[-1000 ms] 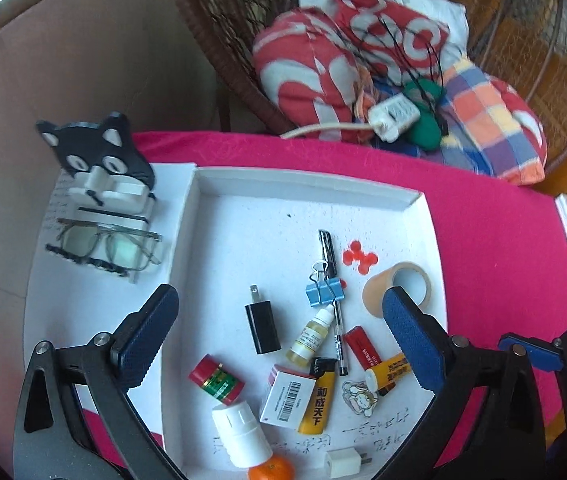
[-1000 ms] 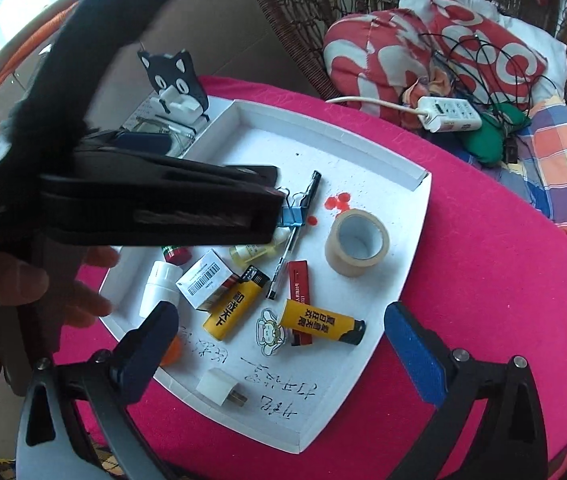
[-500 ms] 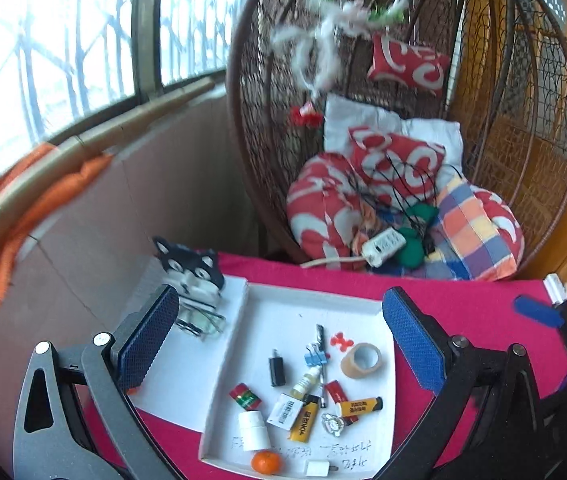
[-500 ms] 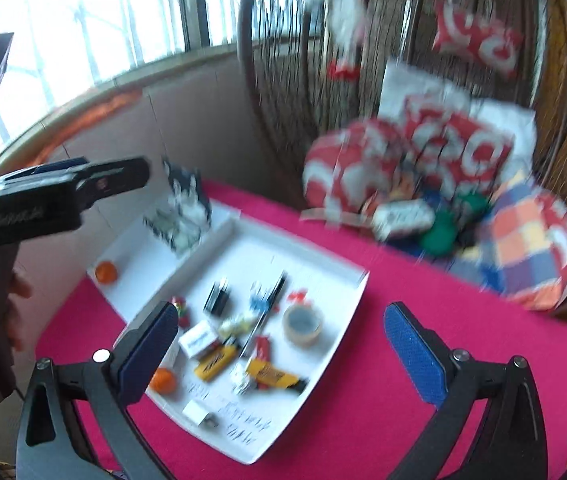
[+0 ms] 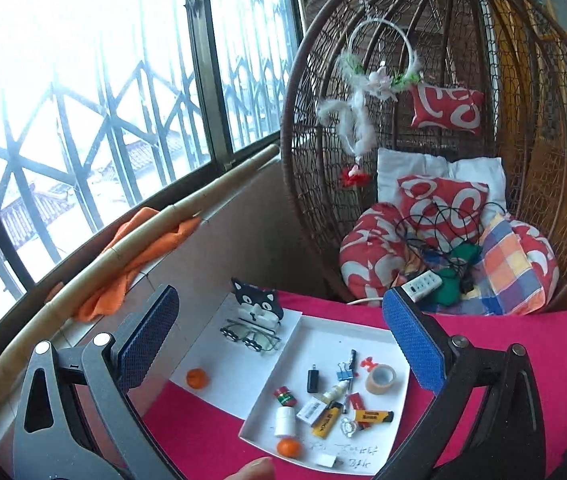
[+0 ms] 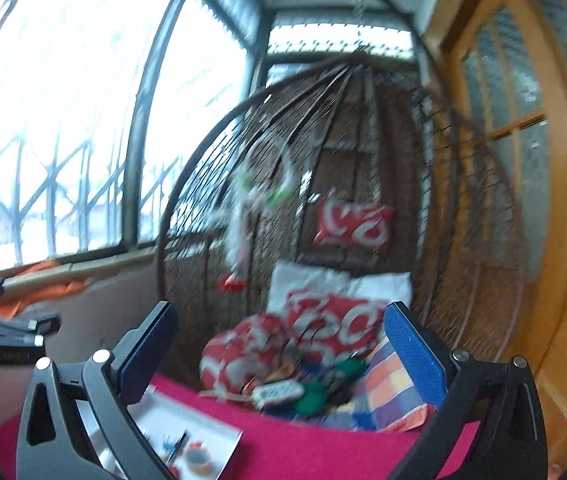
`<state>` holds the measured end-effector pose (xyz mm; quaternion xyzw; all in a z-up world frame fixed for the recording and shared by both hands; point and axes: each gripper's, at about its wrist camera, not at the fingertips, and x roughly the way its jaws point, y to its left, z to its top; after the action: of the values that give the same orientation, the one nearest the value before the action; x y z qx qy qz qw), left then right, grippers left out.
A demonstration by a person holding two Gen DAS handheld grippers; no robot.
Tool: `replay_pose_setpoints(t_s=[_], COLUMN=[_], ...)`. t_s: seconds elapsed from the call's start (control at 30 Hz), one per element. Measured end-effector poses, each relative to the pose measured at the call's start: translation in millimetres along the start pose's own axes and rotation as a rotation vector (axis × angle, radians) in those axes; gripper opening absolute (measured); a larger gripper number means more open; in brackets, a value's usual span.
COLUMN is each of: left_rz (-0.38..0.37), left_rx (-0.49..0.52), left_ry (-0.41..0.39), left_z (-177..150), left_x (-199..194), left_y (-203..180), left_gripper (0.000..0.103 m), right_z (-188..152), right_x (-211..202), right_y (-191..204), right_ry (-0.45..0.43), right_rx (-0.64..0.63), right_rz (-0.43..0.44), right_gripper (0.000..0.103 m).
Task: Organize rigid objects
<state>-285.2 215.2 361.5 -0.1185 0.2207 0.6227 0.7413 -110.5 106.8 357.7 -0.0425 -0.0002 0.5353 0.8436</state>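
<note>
Left wrist view: left gripper (image 5: 279,344) jaws wide apart, holding nothing, high above worktop. Right gripper (image 6: 279,352) likewise, frame blurred. White tray (image 5: 401,408) holds jumbled small items; one orange (image 5: 197,378) on paper beside. Sorting apparently barely begun.

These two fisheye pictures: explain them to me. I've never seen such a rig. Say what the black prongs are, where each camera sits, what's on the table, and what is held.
A person holds a handheld gripper in each hand; there is no robot arm. Each picture comes from a camera on one gripper, looking along its two blue-padded fingers. The left gripper and the right gripper are both open and hold nothing. On the red tablecloth lies a white tray of small items: tape roll, white bottle, orange fruit. Beside it a white sheet carries glasses, a cat-shaped holder and a second orange. The right view is blurred.
</note>
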Motion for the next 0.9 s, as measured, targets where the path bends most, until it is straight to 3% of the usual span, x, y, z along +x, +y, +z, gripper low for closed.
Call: replay_pose_setpoints(t_s=[0.13, 0.3, 0.47, 0.67, 0.9], left_rz=[-0.074, -0.08, -0.087, -0.135, -0.141], left_rx=[-0.013, 0.0, -0.02, -0.042, -0.052], left_ry=[0.037, 0.036, 0.056, 0.16, 0.164], left_z=[-7.9, -17.2, -29.9, -47.9, -48.0], left_x=[-14.3, -33.0, -40.6, -30.7, -31.4], left_y=[-6.8, -16.9, -19.1, -26.9, -28.0], left_gripper=[0.103, 0.103, 0.103, 0.103, 0.103], right_z=[7.9, 0.5, -19.7, -37.7, -37.4], right_x=[-7.8, -20.2, -34.1, -29.4, -36.4], right_y=[-24.7, -48.5, -53.2, -44.8, -37.4], right_ry=[0.022, 0.044, 0.091, 0.206, 0.201], right_rx=[0.053, 0.123, 0.142, 0.127, 0.086], right_rz=[0.057, 0.106, 0.132, 0.16, 0.177], right_gripper=[0.103, 0.103, 0.103, 0.103, 0.103])
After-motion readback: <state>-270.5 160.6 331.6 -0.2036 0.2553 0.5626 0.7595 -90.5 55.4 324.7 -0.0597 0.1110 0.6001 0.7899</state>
